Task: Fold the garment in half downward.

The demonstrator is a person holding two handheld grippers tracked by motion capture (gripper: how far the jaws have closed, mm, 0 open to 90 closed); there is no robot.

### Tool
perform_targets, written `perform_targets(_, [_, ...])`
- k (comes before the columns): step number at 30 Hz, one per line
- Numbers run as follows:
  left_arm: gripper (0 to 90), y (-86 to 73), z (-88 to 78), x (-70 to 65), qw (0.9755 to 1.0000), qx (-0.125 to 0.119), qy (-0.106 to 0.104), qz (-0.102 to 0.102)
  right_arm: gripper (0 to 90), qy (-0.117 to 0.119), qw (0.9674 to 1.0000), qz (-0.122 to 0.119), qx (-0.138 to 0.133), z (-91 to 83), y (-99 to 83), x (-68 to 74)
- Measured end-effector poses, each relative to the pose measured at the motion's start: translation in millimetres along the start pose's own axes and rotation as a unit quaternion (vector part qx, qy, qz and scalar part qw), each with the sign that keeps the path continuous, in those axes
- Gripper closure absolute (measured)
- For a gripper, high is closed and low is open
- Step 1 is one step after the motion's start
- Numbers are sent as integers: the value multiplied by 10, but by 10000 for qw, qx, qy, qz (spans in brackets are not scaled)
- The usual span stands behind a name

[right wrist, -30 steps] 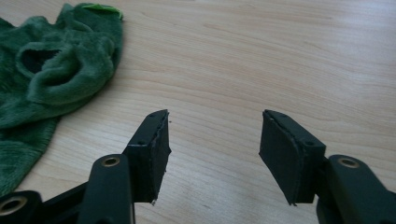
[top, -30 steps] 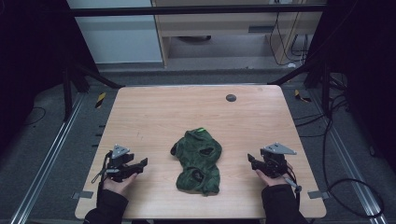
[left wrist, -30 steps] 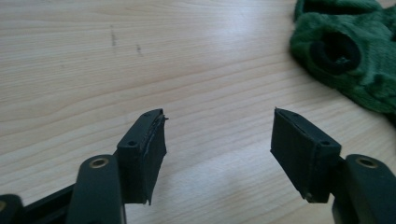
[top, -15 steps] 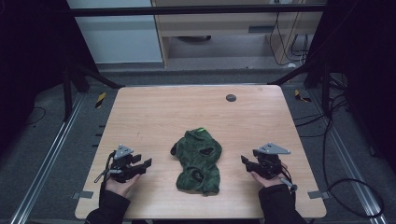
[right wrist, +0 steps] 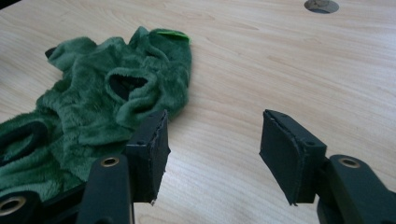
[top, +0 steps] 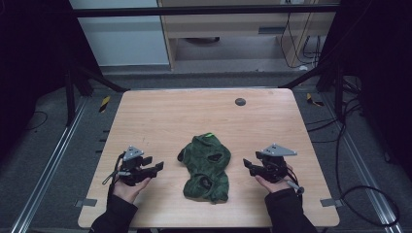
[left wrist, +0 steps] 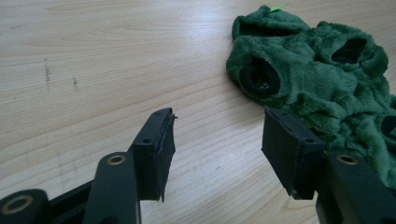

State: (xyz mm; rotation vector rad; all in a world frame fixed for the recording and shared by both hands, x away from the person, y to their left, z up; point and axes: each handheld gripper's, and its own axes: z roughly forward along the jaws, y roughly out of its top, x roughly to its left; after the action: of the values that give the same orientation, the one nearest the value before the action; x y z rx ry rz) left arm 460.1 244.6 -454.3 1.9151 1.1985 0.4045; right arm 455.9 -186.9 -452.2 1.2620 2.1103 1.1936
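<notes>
Centrally on the counter [top: 160, 116] lies a crumpled green plush garment [top: 206, 167]; left gripper [top: 154, 168] and right gripper [top: 248, 165] flank it, fingers spread, left just reopening, pinching nothing.

The green fleece garment [left wrist: 322, 88] is cut off by the right edge of the left gripper view, and its lower part is covered there by the near jaw. In the right gripper view the same garment [right wrist: 93, 107] is cut by the left edge and partly masked by the left-hand jaw. The interiors of its openings are lost in shadow, so what lies inside cannot be told. The small bright green tag [top: 209, 135] is too small to be read in the high view. The dark round mark [right wrist: 321, 5] on the table is clipped by the top edge. Both forearms are cut off at the bottom of the high view.
</notes>
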Motion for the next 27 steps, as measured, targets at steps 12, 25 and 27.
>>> perform_targets(12, [436, 182, 25, -53, 9999, -87, -49, 118, 436, 76, 9998, -11, -181, 40, 255, 14])
perform_targets(25, [445, 413, 115, -59, 9996, -237, -17, 132, 452, 129, 9998, -123, -108, 188, 444, 26])
perform_targets(27, [446, 457, 149, -56, 9995, -261, -37, 144, 455, 149, 9997, -145, -110, 217, 465, 27])
